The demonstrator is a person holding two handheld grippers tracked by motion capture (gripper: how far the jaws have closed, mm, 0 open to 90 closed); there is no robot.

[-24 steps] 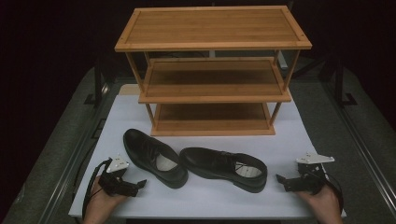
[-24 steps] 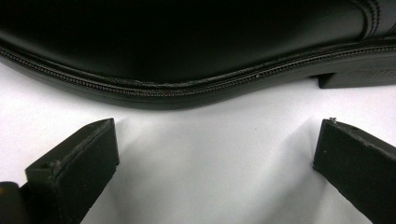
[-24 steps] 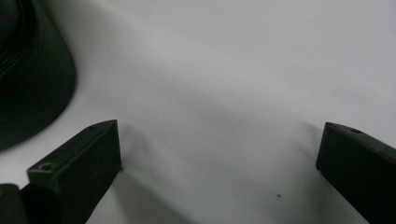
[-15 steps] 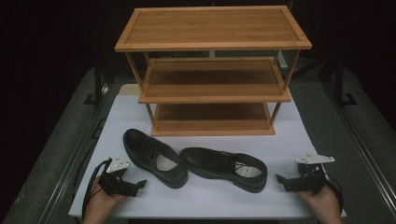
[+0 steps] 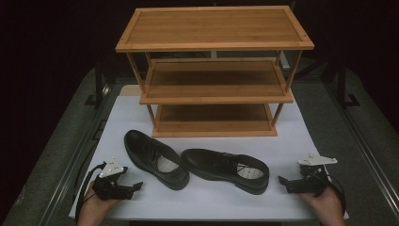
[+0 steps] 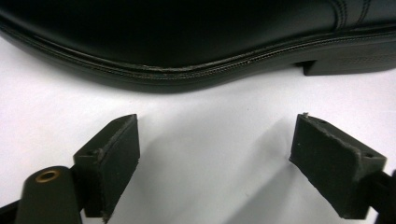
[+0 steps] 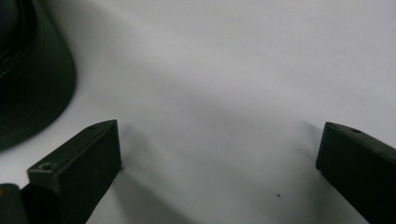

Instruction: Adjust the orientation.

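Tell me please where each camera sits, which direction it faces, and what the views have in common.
High view: above the person's side, facing forward and down on the white board, rack, two shoes, both hands and tools.
Left gripper view: on the left tool, along its open jaws toward the left shoe.
Right gripper view: on the right tool, open, right shoe at left.
Shared: shoes, board.

**Three cameras, one white worktop**

The high view looks forward and down from the person's side, taking in the whole worktop, the wooden rack and two black shoes. The left gripper view sits low and very near, facing the left shoe side-on. The right gripper view, equally near, catches the right shoe at its left edge. All three share the shoes and the white surface.
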